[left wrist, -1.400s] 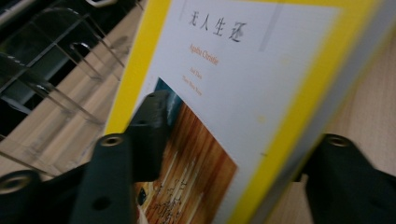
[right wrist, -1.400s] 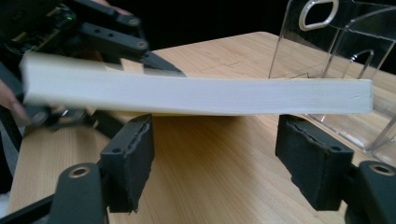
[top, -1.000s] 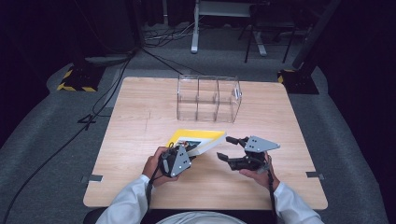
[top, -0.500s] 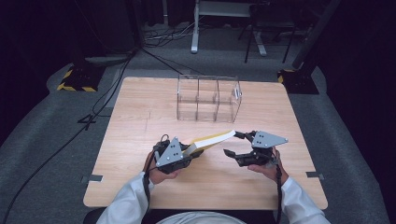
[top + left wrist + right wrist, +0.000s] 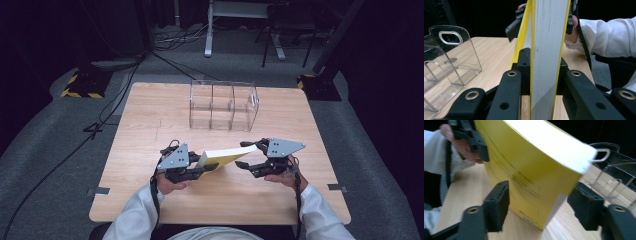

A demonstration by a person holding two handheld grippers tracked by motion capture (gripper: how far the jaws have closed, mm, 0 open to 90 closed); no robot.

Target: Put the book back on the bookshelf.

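Observation:
A yellow-covered book [image 5: 223,156] with white page edges is held off the wooden table [image 5: 150,130], tilted up toward the right. My left gripper [image 5: 206,170] is shut on its near end. In the left gripper view both jaws clamp the book [image 5: 546,47] at my left gripper [image 5: 543,62]. My right gripper [image 5: 245,155] is open, one jaw on either side of the book's far end. In the right gripper view the yellow cover [image 5: 524,175] sits inside my right gripper [image 5: 541,206], with the right pad [image 5: 586,207] clear of it.
A clear plastic organizer [image 5: 222,105] with three compartments stands at the table's far middle, seen also as the clear organizer [image 5: 449,62] and its handle cutout [image 5: 601,155]. Dark floor, cables and stands surround the table.
The book lay flat a second ago; my left gripper has raised and tilted it. My right gripper has moved left so that its open jaws flank the book's far end.

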